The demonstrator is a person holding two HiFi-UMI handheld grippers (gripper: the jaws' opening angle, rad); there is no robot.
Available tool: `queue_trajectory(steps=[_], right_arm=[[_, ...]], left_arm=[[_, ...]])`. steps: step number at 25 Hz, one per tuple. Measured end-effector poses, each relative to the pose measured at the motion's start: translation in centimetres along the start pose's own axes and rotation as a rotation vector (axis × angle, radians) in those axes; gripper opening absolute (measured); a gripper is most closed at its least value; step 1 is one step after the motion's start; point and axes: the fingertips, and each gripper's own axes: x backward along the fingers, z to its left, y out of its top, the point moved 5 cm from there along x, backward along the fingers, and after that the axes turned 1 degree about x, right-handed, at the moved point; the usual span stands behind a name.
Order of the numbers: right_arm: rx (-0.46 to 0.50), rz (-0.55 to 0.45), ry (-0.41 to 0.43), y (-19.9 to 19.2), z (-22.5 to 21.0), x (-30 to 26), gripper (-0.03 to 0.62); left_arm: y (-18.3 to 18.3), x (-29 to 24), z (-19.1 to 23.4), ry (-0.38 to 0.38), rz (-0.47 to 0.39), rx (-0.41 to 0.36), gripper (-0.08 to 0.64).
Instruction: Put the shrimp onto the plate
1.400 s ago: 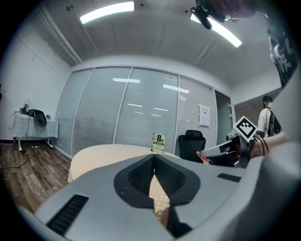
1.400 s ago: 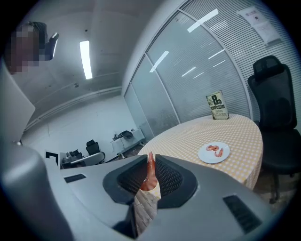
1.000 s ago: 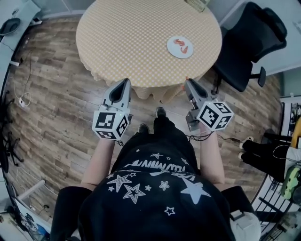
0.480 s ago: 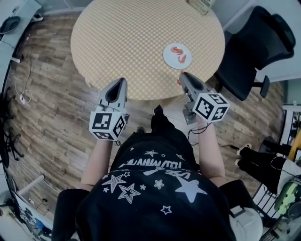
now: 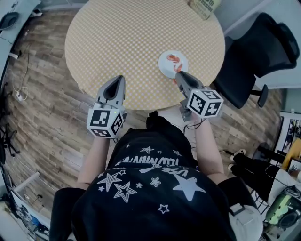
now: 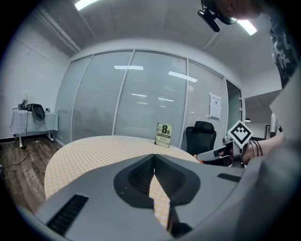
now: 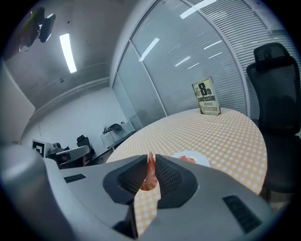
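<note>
Right hand-held gripper (image 5: 178, 76), shrimp (image 7: 150, 167) reached plate (image 5: 165, 65)

Your right gripper (image 5: 179, 76) covers the near rim of the plate (image 5: 165, 65) in the head view. Its jaws hide most of the shrimp (image 7: 150, 170): only a thin orange strip shows in the right gripper view. The red pieces (image 5: 173, 58) on the plate are too small to tell apart. The book (image 5: 205, 5) at the table's (image 5: 117, 37) far edge is cut off by the picture's top.
</note>
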Motion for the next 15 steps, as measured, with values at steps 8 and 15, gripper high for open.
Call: queue_trajectory(steps=[8, 15], right_arm=[[0.039, 0.099, 0.007, -0.4, -2.7, -3.9, 0.060], [0.105, 0.199, -0.002, -1.9, -4.0, -6.8, 0.060]], left_arm=[[-1.9, -2.9, 0.4, 0.027, 0.072, -0.007, 0.009], [-3.6, -4.5, 0.6, 0.053, 0.105, 0.007, 0.009]])
